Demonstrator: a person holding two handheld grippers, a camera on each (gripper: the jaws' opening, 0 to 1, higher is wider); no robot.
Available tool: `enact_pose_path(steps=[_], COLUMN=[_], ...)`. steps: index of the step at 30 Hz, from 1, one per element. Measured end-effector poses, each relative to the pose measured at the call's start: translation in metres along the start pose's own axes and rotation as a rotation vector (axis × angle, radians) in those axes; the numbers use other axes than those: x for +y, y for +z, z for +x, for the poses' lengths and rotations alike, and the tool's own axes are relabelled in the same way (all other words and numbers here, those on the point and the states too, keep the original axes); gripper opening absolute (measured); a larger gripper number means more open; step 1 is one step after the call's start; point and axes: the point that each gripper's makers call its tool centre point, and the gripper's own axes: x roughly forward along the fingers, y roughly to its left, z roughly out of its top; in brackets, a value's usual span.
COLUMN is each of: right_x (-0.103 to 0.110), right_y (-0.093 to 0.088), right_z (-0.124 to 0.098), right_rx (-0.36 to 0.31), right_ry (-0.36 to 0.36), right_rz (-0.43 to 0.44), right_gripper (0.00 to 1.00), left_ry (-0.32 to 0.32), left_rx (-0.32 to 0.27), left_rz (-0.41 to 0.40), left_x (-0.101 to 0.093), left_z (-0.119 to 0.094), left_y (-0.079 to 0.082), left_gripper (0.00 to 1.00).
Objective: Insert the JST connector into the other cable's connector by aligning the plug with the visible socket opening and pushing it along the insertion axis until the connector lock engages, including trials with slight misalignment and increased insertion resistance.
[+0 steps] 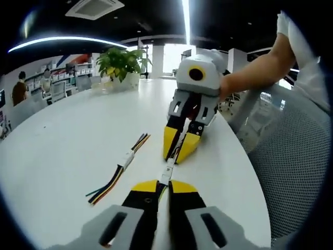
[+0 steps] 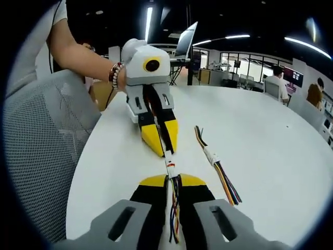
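Both cable ends are clamped nose-to-nose by left hand-held gripper (image 1: 164, 183) and right hand-held gripper (image 2: 173, 178) so the white connector (image 2: 170, 167) is kept aligned for insertion above the desk (image 2: 260, 135).

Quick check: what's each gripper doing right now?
Left gripper: closed on its white JST connector.
Right gripper: closed on its multicolored cable, connectors meeting between them.

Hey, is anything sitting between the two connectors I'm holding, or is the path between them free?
Nothing visible stands between them. The left claw and right claw face each other tip to tip, each shut on its cable, and the white connectors meet in the gap. The spare joined cable lies off to the side on the table.
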Motion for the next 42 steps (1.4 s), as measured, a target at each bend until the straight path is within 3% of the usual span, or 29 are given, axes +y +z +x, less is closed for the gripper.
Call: enact_pose_path(steps=[3,6,9,20,42], right_x=[0.000,0.000,-0.001,-0.005,-0.007], right_y=[0.000,0.001,0.004,0.019,0.012], right_z=[0.000,-0.001,-0.004,-0.011,-0.006], right_rx=[-0.003,0.034,0.042,0.013,0.068], right_ry=[0.006,0.006,0.006,-0.003,-0.018], right_rz=[0.013,-0.004,-0.011,0.004,0.035], right_gripper=[0.05,0.04,0.04,0.03,0.03], left_ry=[-0.001,-0.007,-0.012,0.029,0.040], left_rx=[0.007,0.081,0.059,0.076,0.112], left_rz=[-0.020,0.008,-0.006,0.029,0.111], left_x=[0.001,0.001,0.000,0.006,0.002], left_z=[0.000,-0.001,0.000,-0.008,-0.005], left_y=[0.000,-0.002,0.005,0.012,0.018], left_gripper=[0.00,0.00,0.00,0.00,0.00])
